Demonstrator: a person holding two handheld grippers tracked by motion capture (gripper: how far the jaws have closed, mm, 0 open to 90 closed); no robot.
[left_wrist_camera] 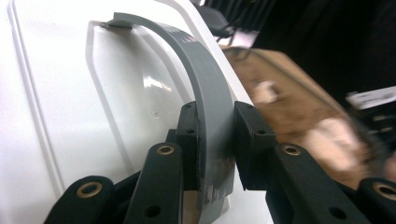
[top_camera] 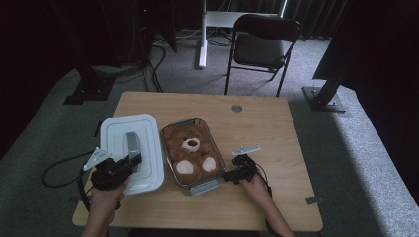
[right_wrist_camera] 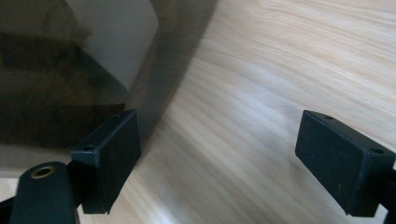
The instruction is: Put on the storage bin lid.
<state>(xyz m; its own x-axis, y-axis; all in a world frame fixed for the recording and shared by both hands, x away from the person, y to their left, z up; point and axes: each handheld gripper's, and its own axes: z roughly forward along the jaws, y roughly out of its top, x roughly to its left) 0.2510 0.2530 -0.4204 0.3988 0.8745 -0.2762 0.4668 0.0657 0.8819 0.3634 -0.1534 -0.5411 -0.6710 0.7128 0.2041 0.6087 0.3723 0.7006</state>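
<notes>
A white lid [top_camera: 121,143] with an arched grey handle [top_camera: 132,144] lies left of a glass dish [top_camera: 164,148] on the wooden table. My left gripper [top_camera: 129,163] is shut on that grey handle [left_wrist_camera: 205,93], with both pads pressed against the strap over the lid [left_wrist_camera: 70,93]. In the dish lies a brown teddy bear [top_camera: 191,150], face up, blurred in the left gripper view [left_wrist_camera: 299,121]. My right gripper [top_camera: 228,175] is open and empty just right of the dish's near right corner. In the right gripper view the open right gripper [right_wrist_camera: 224,154] hangs low over bare wood beside the glass wall [right_wrist_camera: 70,70].
A grey clip [top_camera: 204,186] sits on the dish's near end. A black folding chair [top_camera: 264,44] and a white desk leg [top_camera: 201,34] stand beyond the table. A round grommet [top_camera: 236,107] is set into the far tabletop, and a small grey piece [top_camera: 313,200] lies near the front right edge.
</notes>
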